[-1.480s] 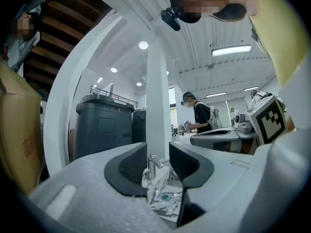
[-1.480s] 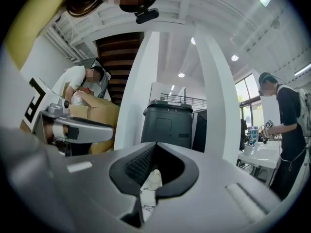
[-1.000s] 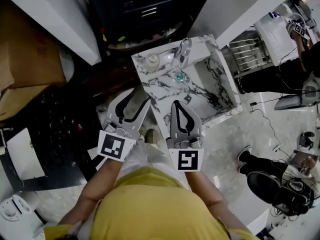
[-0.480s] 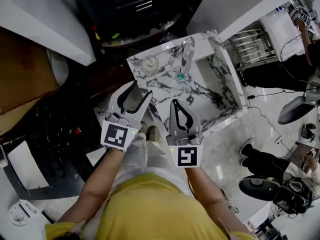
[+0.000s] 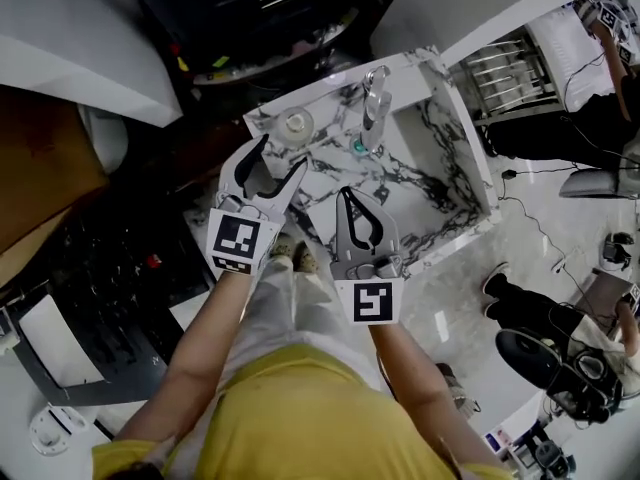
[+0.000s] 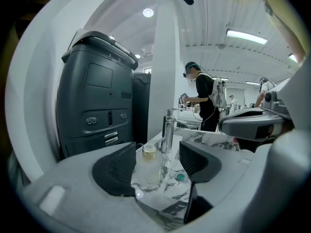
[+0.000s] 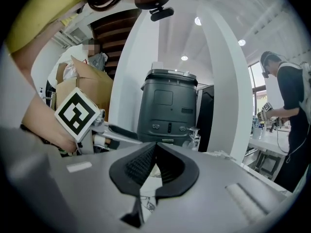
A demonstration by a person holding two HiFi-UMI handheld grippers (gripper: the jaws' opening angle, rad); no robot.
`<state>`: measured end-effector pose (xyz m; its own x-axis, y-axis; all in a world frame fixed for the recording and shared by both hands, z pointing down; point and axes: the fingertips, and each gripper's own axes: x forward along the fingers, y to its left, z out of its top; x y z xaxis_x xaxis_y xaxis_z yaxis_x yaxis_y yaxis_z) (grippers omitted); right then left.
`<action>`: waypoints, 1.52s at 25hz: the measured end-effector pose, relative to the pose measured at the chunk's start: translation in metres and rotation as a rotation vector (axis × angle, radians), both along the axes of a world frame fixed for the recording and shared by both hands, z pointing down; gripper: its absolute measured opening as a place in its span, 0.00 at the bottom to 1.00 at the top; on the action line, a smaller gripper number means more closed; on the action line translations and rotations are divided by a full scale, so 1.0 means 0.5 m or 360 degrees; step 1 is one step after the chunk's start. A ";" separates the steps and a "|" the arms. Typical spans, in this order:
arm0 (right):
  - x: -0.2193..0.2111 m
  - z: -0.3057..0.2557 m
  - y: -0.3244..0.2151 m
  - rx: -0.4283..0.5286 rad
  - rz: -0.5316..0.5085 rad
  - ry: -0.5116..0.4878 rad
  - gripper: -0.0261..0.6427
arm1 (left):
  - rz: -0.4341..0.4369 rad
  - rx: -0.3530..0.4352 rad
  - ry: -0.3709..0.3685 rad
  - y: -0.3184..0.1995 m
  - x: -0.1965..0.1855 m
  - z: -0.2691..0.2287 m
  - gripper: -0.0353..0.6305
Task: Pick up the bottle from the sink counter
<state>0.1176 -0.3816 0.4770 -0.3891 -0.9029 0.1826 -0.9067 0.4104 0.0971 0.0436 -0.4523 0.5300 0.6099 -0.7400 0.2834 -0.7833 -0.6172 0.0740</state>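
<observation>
Right gripper: jaws closed tip to tip, nothing held. Left gripper: jaws wide apart, just been opening, empty. Clear gold-capped bottle stands upright on the marble sink counter just beyond the left tips, in line with the gap, with the chrome faucet behind it.

I see a test lab; a marble sink counter stands alone on the open floor; a big grey machine stands far left; a far person wears headgear.
</observation>
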 end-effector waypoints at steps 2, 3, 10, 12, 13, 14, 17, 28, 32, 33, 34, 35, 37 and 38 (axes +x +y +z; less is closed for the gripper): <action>-0.001 0.010 -0.005 -0.0030 0.0004 -0.0001 0.04 | 0.0004 -0.0034 -0.0019 -0.012 0.003 0.023 0.50; -0.002 0.012 -0.008 -0.0030 0.0005 -0.0005 0.04 | 0.0005 -0.0050 -0.0034 -0.018 0.004 0.035 0.52; -0.008 0.040 -0.020 -0.0104 -0.0010 -0.0003 0.04 | 0.0056 -0.0143 -0.0196 -0.052 0.019 0.090 0.57; -0.008 0.043 -0.022 -0.0108 -0.0009 -0.0013 0.04 | 0.0075 -0.0184 -0.0231 -0.061 0.023 0.104 0.57; -0.009 0.045 -0.024 -0.0109 -0.0008 -0.0017 0.04 | 0.0083 -0.0204 -0.0244 -0.066 0.025 0.110 0.57; -0.009 0.045 -0.026 -0.0108 -0.0007 -0.0022 0.04 | 0.0090 -0.0219 -0.0257 -0.069 0.027 0.115 0.59; -0.011 0.049 -0.028 -0.0112 -0.0014 -0.0024 0.04 | 0.0115 -0.0251 -0.0298 -0.078 0.035 0.128 0.60; 0.001 0.069 -0.033 -0.0159 0.0004 0.0005 0.04 | 0.0136 -0.0348 -0.0381 -0.098 0.052 0.155 0.60; 0.006 0.074 -0.034 -0.0159 0.0014 0.0017 0.04 | 0.0142 -0.0363 -0.0446 -0.098 0.055 0.164 0.60; 0.007 0.073 -0.035 -0.0155 0.0017 0.0014 0.04 | 0.0143 -0.0369 -0.0460 -0.098 0.056 0.167 0.60; 0.007 0.074 -0.035 -0.0155 0.0018 0.0016 0.04 | 0.0143 -0.0375 -0.0473 -0.099 0.056 0.170 0.59; 0.007 0.075 -0.034 -0.0158 0.0017 0.0021 0.04 | 0.0141 -0.0379 -0.0488 -0.100 0.055 0.172 0.59; 0.008 0.081 -0.031 -0.0168 0.0014 0.0037 0.04 | 0.0138 -0.0376 -0.0536 -0.103 0.055 0.179 0.57; 0.008 0.084 -0.029 -0.0174 0.0012 0.0046 0.04 | 0.0135 -0.0367 -0.0560 -0.104 0.055 0.181 0.57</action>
<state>0.1215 -0.3963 0.5189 -0.3756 -0.8799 0.2912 -0.9073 0.4132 0.0781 0.0712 -0.5045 0.6207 0.5024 -0.5843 0.6373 -0.7326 -0.6791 -0.0450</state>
